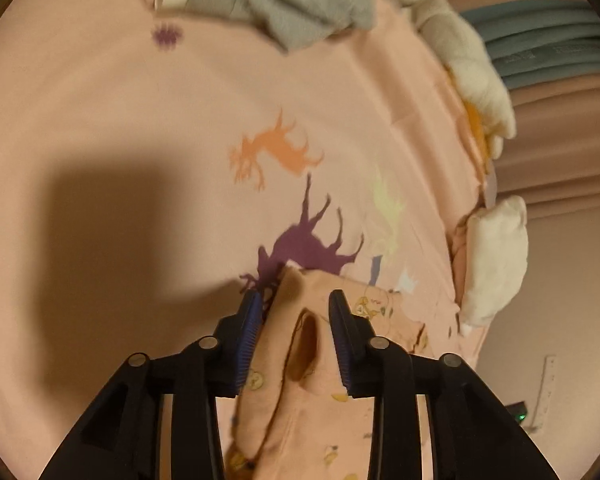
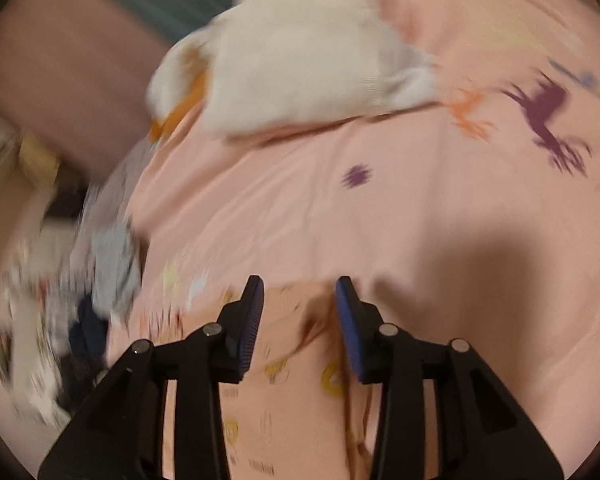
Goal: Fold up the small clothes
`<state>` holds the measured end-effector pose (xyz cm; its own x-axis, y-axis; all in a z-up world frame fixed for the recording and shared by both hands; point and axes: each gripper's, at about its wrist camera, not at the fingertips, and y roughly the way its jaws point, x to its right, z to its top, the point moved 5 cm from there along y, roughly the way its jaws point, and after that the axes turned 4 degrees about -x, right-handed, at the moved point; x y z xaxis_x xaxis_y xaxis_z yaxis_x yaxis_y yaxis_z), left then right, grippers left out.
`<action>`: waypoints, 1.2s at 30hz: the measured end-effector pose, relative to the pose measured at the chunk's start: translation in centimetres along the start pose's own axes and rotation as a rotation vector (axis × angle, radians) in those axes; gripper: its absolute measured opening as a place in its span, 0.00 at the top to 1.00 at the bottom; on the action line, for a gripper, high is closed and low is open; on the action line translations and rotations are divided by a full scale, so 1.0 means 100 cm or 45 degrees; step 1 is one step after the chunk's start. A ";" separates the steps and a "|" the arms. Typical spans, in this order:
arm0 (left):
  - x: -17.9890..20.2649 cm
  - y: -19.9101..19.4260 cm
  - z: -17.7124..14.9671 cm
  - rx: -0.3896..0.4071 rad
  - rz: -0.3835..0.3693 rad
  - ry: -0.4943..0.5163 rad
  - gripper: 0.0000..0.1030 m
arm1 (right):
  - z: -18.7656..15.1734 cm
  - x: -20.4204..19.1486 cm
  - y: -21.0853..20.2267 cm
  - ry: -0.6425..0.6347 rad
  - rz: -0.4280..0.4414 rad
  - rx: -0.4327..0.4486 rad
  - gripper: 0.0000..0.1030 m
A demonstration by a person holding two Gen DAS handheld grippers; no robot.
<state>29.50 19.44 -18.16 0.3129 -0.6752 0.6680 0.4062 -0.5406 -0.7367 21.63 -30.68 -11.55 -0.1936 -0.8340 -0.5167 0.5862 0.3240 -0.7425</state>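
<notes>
Black left gripper up close, jaws parted, pink garment bunched between them, pads not pressing. Right gripper likewise released over the same cloth, its view badly blurred. Clothes pile at left is unreadable. Garment lies on the bed, lower edge cut off.

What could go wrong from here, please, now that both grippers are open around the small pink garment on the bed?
1. A raised fold of the pink garment stands between the left gripper pads, so it might catch and drag open.
2. In the right wrist view the cloth also lies between the right gripper pads, so the same snag is possible.
3. The garment's pink nearly matches the bedsheet, so edges may be misjudged.
</notes>
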 end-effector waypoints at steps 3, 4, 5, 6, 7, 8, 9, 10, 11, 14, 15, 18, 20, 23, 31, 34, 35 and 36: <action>0.022 -0.009 -0.020 -0.017 0.048 0.245 0.69 | -0.028 -0.031 0.005 -0.257 0.002 -0.119 0.83; 0.031 -0.008 -0.032 -0.045 0.046 0.331 0.69 | -0.040 -0.040 0.009 -0.339 0.000 -0.170 0.85; 0.037 -0.007 -0.041 -0.065 0.055 0.392 0.69 | -0.048 -0.047 0.014 -0.381 -0.004 -0.196 0.85; 0.043 -0.004 -0.053 -0.092 0.069 0.460 0.69 | -0.058 -0.053 0.021 -0.447 -0.018 -0.235 0.88; 0.048 0.002 -0.063 -0.119 0.089 0.519 0.69 | -0.064 -0.057 0.028 -0.493 -0.037 -0.261 0.89; 0.052 0.008 -0.071 -0.145 0.112 0.564 0.70 | -0.071 -0.061 0.038 -0.548 -0.076 -0.289 0.89; 0.055 0.019 -0.081 -0.180 0.149 0.619 0.73 | -0.074 -0.063 0.046 -0.574 -0.104 -0.307 0.89; 0.058 0.027 -0.083 -0.195 0.180 0.644 0.75 | -0.076 -0.064 0.055 -0.588 -0.125 -0.332 0.89; 0.057 0.038 -0.086 -0.209 0.221 0.668 0.75 | -0.079 -0.065 0.061 -0.596 -0.137 -0.347 0.89; 0.054 0.059 -0.087 -0.205 0.283 0.700 0.75 | -0.079 -0.070 0.082 -0.673 -0.218 -0.359 0.90; 0.055 0.065 -0.083 -0.182 0.288 0.700 0.75 | -0.076 -0.075 0.088 -0.694 -0.237 -0.344 0.90; 0.062 0.075 -0.055 -0.078 0.253 0.620 0.75 | -0.052 -0.080 0.107 -0.657 -0.258 -0.304 0.91; 0.068 0.078 -0.036 -0.017 0.240 0.565 0.75 | -0.027 -0.084 0.117 -0.592 -0.261 -0.243 0.90; 0.078 0.077 -0.017 0.046 0.241 0.495 0.75 | -0.007 -0.086 0.114 -0.527 -0.260 -0.165 0.87; 0.082 0.056 -0.043 0.017 0.191 0.610 0.75 | -0.026 -0.078 0.075 -0.571 -0.214 -0.146 0.87; 0.073 0.050 -0.066 -0.037 0.181 0.666 0.75 | -0.050 -0.069 0.059 -0.603 -0.193 -0.185 0.87; 0.069 0.048 -0.074 -0.045 0.185 0.685 0.75 | -0.058 -0.066 0.054 -0.621 -0.194 -0.193 0.87; 0.064 0.046 -0.083 -0.056 0.193 0.708 0.75 | -0.067 -0.064 0.048 -0.646 -0.194 -0.194 0.87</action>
<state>26.24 8.43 -18.15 -0.1384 -0.9027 0.4074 0.3523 -0.4293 -0.8316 20.41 -20.83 -14.66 0.1583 -0.9750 -0.1560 0.4534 0.2121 -0.8657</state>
